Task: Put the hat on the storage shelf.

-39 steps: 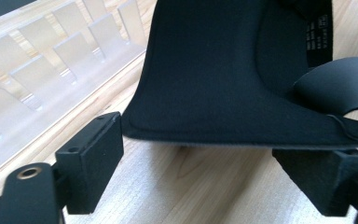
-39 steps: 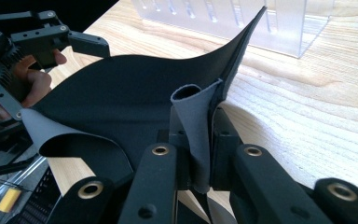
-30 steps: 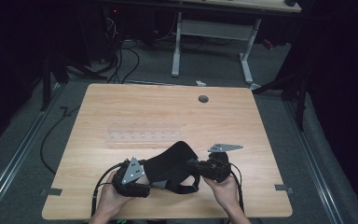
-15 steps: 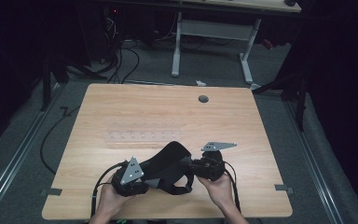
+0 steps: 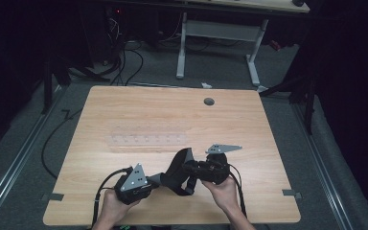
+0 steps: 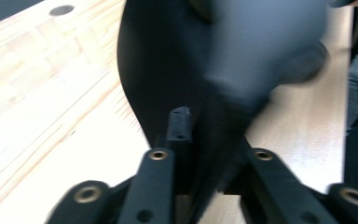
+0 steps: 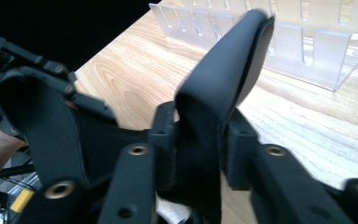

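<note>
This looks like a lab or test room, dark apart from the lit wooden table (image 5: pixel 139 115). Beyond the table, loose cables (image 5: pixel 124 57) lie on grey carpet (image 5: pixel 220 76) beside a second desk's white legs (image 5: pixel 218 45). Metal rails (image 5: pixel 17 158) flank the table.

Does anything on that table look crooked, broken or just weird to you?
Nothing looks broken or spilled. The oddest thing is the black strap, folded and buckled between the left gripper and right gripper, both clamped on it. The clear slotted rack lies flat and straight.
</note>
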The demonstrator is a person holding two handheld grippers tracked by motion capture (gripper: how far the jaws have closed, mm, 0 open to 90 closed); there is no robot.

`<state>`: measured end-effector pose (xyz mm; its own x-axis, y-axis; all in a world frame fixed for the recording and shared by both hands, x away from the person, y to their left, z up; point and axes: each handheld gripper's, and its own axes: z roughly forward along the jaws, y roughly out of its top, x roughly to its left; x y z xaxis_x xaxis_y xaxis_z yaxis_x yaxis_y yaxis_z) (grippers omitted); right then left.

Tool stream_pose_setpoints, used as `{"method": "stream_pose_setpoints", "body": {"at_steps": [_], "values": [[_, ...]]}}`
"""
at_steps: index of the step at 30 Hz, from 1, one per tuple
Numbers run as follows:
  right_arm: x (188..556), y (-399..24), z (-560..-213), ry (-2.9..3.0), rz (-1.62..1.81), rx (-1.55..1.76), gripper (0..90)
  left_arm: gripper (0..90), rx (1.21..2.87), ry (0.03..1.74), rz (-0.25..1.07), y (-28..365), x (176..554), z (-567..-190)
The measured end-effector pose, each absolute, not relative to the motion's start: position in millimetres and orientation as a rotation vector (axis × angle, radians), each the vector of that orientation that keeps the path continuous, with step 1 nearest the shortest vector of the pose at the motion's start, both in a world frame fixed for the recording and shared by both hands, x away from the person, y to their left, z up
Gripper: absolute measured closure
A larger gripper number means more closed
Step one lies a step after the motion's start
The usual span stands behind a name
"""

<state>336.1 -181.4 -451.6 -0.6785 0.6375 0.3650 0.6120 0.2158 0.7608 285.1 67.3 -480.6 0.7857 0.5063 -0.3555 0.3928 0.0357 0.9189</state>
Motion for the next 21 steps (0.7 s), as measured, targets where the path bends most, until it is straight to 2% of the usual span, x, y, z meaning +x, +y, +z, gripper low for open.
{"method": "stream_pose_setpoints", "body": {"at_steps": [3,6,12,21], "values": [[338.0,-182.2,-452.3,2.426,1.506,1.251,62.3,86.0,1.587,0.727,0.101,65.3,283.3,-480.7],[338.9,-185.4,-452.3,2.401,1.537,1.255,54.2,86.1,1.573,0.738,0.104,66.6,283.8,-481.4],[335.0,-201.6,-449.3,2.310,1.609,1.261,46.6,86.2,1.531,0.772,0.080,75.4,287.4,-479.2],[331.7,-231.6,-467.9,2.190,1.463,1.339,46.2,86.1,1.478,0.796,0.045,81.6,291.0,-473.8]]}}
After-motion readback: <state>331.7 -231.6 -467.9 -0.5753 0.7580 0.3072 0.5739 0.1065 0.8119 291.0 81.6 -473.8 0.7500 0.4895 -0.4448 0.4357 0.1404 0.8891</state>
